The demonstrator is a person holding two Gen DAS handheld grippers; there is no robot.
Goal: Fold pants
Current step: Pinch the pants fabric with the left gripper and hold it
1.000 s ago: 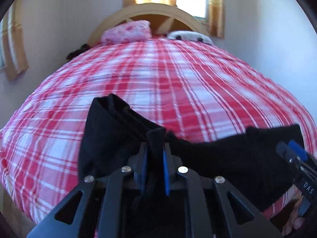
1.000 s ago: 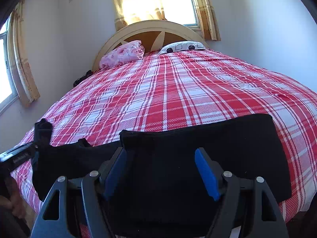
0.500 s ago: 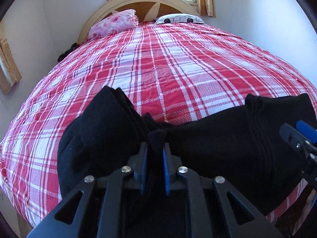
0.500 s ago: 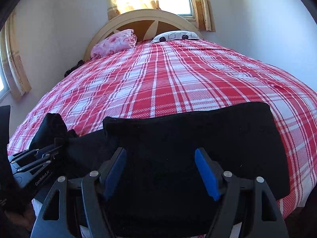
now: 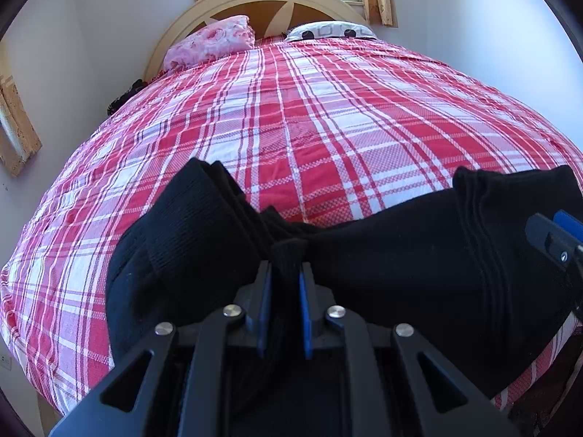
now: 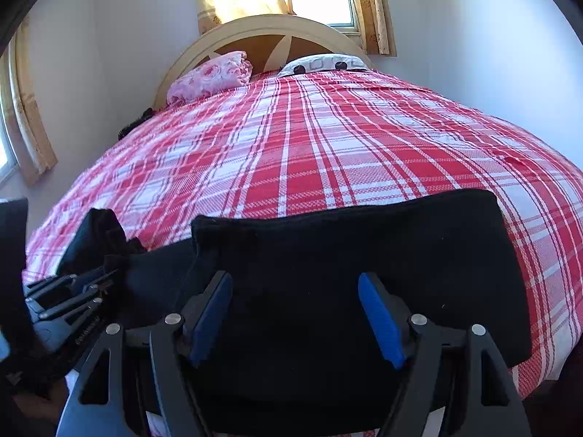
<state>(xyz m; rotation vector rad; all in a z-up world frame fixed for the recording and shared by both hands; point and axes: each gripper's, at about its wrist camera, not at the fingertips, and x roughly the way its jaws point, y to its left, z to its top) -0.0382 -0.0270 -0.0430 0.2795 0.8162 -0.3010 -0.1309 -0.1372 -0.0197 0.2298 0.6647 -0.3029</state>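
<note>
The black pants (image 5: 382,255) lay near the foot of the bed (image 5: 309,116), bunched and only partly folded; the neat flat fold seemed still to do; the left gripper (image 5: 284,273) pinched a gathered ridge of cloth between its fingers, while the right gripper (image 6: 295,302) hung over the cloth with fingers spread, holding nothing; two pillows (image 6: 215,76) lay well apart by the headboard (image 6: 269,25); nothing blocked the way.

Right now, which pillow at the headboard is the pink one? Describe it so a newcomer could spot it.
Start at the bed's red-and-white plaid bedspread and follow it up to the arched cream wooden headboard. Two pillows lie there; the pink rose-print pillow is the left one, puffier and tilted, unlike the flatter white pillow with black shapes to its right.
</note>
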